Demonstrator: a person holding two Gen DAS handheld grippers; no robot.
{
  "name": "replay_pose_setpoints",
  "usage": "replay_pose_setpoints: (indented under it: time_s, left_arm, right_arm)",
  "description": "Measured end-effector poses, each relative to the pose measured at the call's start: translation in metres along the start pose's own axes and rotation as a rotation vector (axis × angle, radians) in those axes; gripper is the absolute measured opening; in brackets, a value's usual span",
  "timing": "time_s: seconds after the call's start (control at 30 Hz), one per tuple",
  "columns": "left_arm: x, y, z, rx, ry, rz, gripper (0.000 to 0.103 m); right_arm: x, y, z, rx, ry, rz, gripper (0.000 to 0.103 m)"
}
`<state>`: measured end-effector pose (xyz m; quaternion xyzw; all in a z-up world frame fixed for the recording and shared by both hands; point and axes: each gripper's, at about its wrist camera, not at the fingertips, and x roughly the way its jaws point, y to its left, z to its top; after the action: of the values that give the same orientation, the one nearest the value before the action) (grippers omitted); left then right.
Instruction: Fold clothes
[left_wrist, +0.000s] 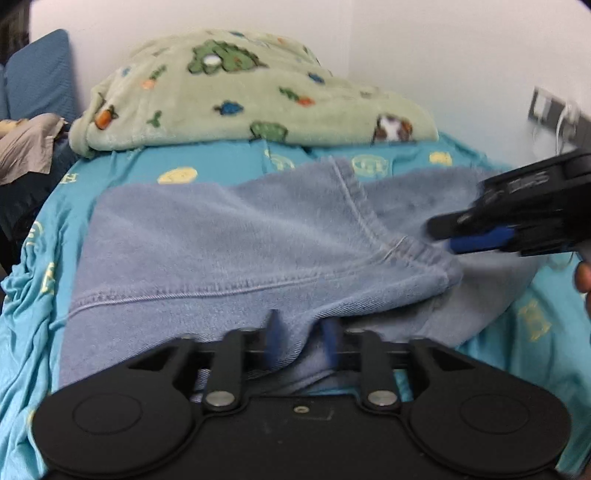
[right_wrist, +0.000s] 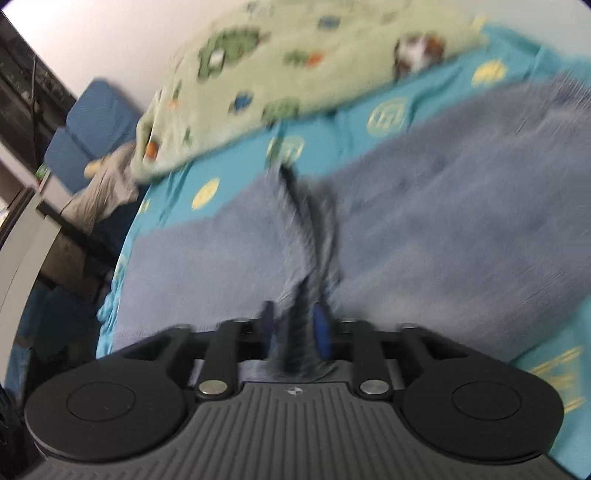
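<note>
The jeans lie spread on the bed, in front of a green blanket. The left hand-held gripper has a fold of the jeans between its part-open jaws. The right hand-held gripper has a bunched ridge of cloth between its jaws too. I cannot tell if either one squeezes tight. The cloth could slip out if the grip is loose. Uneven pulling could make the fold crooked.
</note>
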<state>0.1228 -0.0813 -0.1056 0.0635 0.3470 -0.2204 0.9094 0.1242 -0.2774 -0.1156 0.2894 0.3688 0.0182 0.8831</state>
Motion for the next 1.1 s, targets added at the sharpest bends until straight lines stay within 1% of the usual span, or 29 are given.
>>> replay_pose_setpoints:
  time_s: [0.03,0.07,0.1,0.13,0.17,0.2,0.23,0.3,0.33,0.37,0.4,0.47,0.5,0.53,0.6,0.67,0.77,0.8,0.87,0.9,0.93,1.0,1.03,1.1]
  left_arm:
    - [-0.006,0.002,0.003,-0.016,-0.031,-0.029,0.044]
    - [-0.011,0.004,0.007,-0.038,-0.064,-0.064,0.045]
    - [-0.014,0.005,0.010,-0.060,-0.091,-0.087,0.047]
    - [-0.015,0.006,0.014,-0.079,-0.112,-0.099,0.051]
    - [-0.015,0.006,0.017,-0.090,-0.129,-0.105,0.052]
    - [-0.013,0.004,0.018,-0.087,-0.139,-0.101,0.052]
    - [-0.008,0.002,0.019,-0.077,-0.140,-0.090,0.052]
    - [0.005,-0.001,0.017,-0.066,-0.119,-0.049,0.052]
    - [0.012,0.000,0.016,-0.070,-0.096,-0.024,0.052]
    - [0.021,0.001,0.014,-0.075,-0.067,-0.003,0.052]
    - [0.029,0.002,0.011,-0.078,-0.037,0.016,0.052]
    - [0.043,0.003,0.007,-0.077,0.012,0.039,0.052]
    - [0.047,0.004,0.004,-0.077,0.021,0.043,0.052]
    - [0.050,0.004,0.002,-0.076,0.027,0.047,0.053]
    - [0.053,0.001,0.001,-0.072,0.026,0.054,0.056]
    - [0.054,-0.002,0.002,-0.062,0.021,0.057,0.057]
    - [0.053,-0.004,0.002,-0.049,0.015,0.062,0.057]
    - [0.053,-0.004,0.002,-0.048,0.014,0.063,0.057]
    - [0.052,-0.004,0.003,-0.049,0.012,0.063,0.057]
    - [0.051,-0.004,0.005,-0.040,0.012,0.058,0.057]
    - [0.050,-0.004,0.008,-0.020,0.011,0.050,0.055]
    - [0.043,-0.003,0.016,0.004,0.004,0.062,0.054]
    - [0.037,-0.001,0.020,0.008,0.003,0.072,0.054]
    - [0.019,0.004,0.028,0.002,0.010,0.085,0.054]
  right_arm:
    - [-0.012,-0.006,0.006,0.017,-0.032,-0.005,0.037]
    - [-0.024,-0.012,0.012,0.034,-0.065,-0.011,0.038]
    - [-0.037,-0.024,0.020,0.077,-0.097,-0.025,0.042]
    - [-0.050,-0.037,0.028,0.119,-0.129,-0.038,0.046]
    - [-0.062,-0.052,0.036,0.157,-0.162,-0.059,0.048]
    - [-0.073,-0.068,0.043,0.191,-0.193,-0.082,0.054]
    - [-0.083,-0.085,0.049,0.230,-0.221,-0.124,0.062]
    - [-0.099,-0.121,0.057,0.309,-0.278,-0.211,0.073]
    - [-0.103,-0.139,0.059,0.347,-0.303,-0.240,0.076]
    - [-0.106,-0.158,0.060,0.386,-0.327,-0.268,0.077]
    - [-0.104,-0.174,0.059,0.423,-0.331,-0.280,0.078]
    - [-0.097,-0.204,0.057,0.488,-0.323,-0.295,0.078]
    - [-0.092,-0.215,0.055,0.505,-0.319,-0.292,0.078]
    - [-0.087,-0.225,0.054,0.521,-0.315,-0.290,0.079]
    - [-0.077,-0.238,0.052,0.552,-0.300,-0.254,0.079]
    - [-0.065,-0.248,0.053,0.571,-0.293,-0.223,0.079]
    - [-0.048,-0.250,0.060,0.520,-0.331,-0.212,0.080]
    - [-0.045,-0.248,0.062,0.504,-0.346,-0.210,0.078]
    - [-0.045,-0.241,0.067,0.470,-0.383,-0.249,0.061]
    - [-0.049,-0.235,0.069,0.439,-0.396,-0.271,0.047]
    - [-0.051,-0.229,0.073,0.398,-0.405,-0.280,0.041]
    - [-0.058,-0.214,0.078,0.292,-0.439,-0.288,0.035]
    - [-0.060,-0.209,0.078,0.271,-0.461,-0.289,0.034]
    - [-0.064,-0.204,0.078,0.284,-0.471,-0.298,0.033]
